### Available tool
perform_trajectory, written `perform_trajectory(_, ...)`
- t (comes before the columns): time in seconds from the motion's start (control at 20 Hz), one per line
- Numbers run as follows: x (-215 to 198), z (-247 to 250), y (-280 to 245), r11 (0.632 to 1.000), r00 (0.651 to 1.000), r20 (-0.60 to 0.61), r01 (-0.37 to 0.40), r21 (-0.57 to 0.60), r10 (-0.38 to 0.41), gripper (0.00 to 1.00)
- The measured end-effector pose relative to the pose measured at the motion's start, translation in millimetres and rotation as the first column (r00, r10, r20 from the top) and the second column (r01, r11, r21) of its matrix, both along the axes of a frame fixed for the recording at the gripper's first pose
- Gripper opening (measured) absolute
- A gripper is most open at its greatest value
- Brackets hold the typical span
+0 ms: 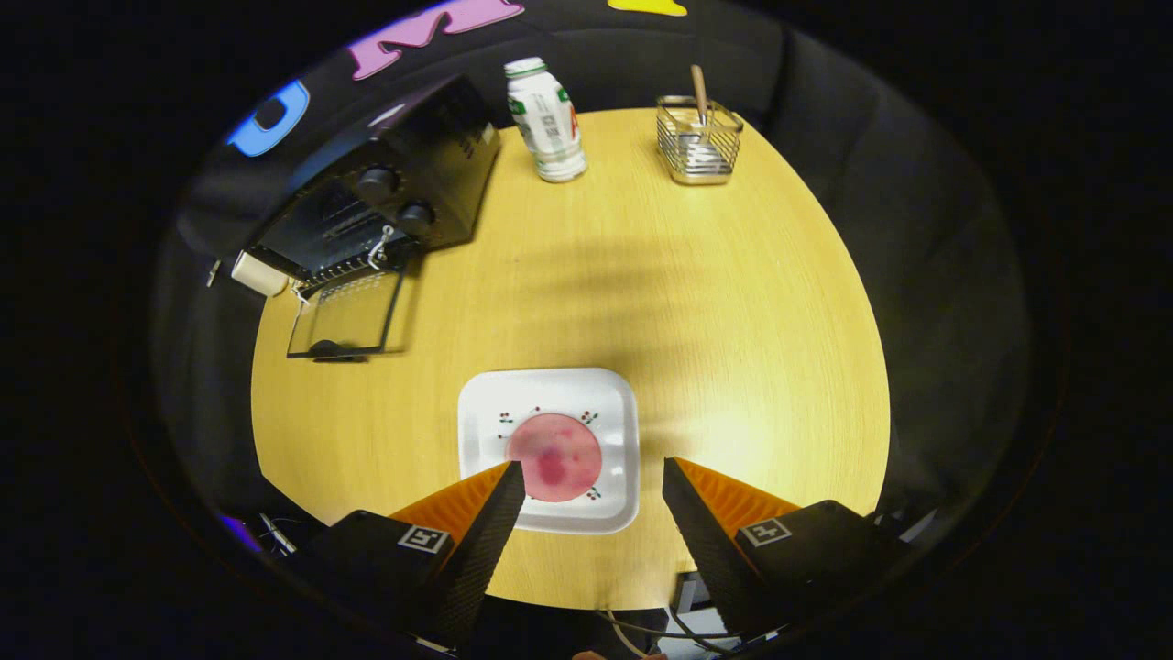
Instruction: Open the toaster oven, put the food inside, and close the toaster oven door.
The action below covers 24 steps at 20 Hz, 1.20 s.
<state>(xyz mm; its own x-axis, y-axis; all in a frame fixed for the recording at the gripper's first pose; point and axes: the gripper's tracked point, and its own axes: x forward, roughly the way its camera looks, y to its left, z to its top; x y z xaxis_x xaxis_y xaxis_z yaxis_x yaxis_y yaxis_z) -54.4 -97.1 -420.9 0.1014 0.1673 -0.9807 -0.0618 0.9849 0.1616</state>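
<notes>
Food (554, 457) on plate (476, 412), claw (593, 477) apart.

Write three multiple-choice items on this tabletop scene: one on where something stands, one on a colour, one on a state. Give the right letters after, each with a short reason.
1. Where is the white plate?
A. inside the toaster oven
B. on the table just ahead of the gripper's fingers
C. beside the wire basket

2. What colour is the round food on the plate?
A. pink
B. green
C. brown

3. How does the toaster oven's door stand?
A. shut
B. removed
C. folded down open

Answers:
1 B: the plate lies on the yellow table, its near edge between the open fingers of the gripper.
2 A: the disc is pink with darker red spots.
3 C: the glass door lies flat in front of the toaster oven, leaving the rack bare.
</notes>
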Motion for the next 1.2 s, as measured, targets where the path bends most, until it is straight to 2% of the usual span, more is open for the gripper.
perform_trajectory(0.15, 0.0, -21.5, -7.7, 1.0, 0.997, -0.071, -0.018, 0.004, 0.019, 0.94)
perform_trajectory(0.25, -0.1, -36.4, -13.3, 0.999, 0.993, -0.103, -0.052, -0.011, 0.05, 0.84)
perform_trajectory(0.3, -0.6, -40.4, -13.2, 0.997, 0.992, -0.111, -0.07, -0.017, 0.067, 0.83)
perform_trajectory(0.4, 0.4, -52.3, -15.7, 0.995, 0.989, -0.12, -0.096, -0.037, 0.091, 0.65)
perform_trajectory(0.45, 0.5, -57.2, -16.0, 0.994, 0.987, -0.125, -0.104, -0.043, 0.098, 0.6)
perform_trajectory(0.6, -1.1, -62.9, -17.5, 0.993, 0.984, -0.147, -0.112, -0.043, 0.104, 0.58)
perform_trajectory(0.65, -6.6, -79.3, -17.2, 0.994, 0.986, -0.148, -0.091, -0.056, 0.082, 0.38)
perform_trajectory(0.7, -1.8, -66.3, -16.9, 0.995, 0.984, -0.159, -0.085, -0.054, 0.075, 0.19)
perform_trajectory(0.75, 1.8, -72.2, -13.3, 0.996, 0.984, -0.159, -0.085, -0.027, 0.08, 0.2)
perform_trajectory(0.8, -1.8, -70.9, -13.6, 0.996, 0.984, -0.157, -0.084, -0.016, 0.081, 0.1)
perform_trajectory(0.9, -0.8, -68.3, -13.6, 0.997, 0.986, -0.148, -0.079, 0.017, 0.081, 0.09)
perform_trajectory(0.95, -0.1, -73.6, -13.1, 0.998, 0.987, -0.152, -0.055, 0.033, 0.059, 0.05)
perform_trajectory(1.2, -10.8, -64.3, -11.0, 0.979, 0.978, -0.198, 0.107, 0.172, -0.072, 0.05)
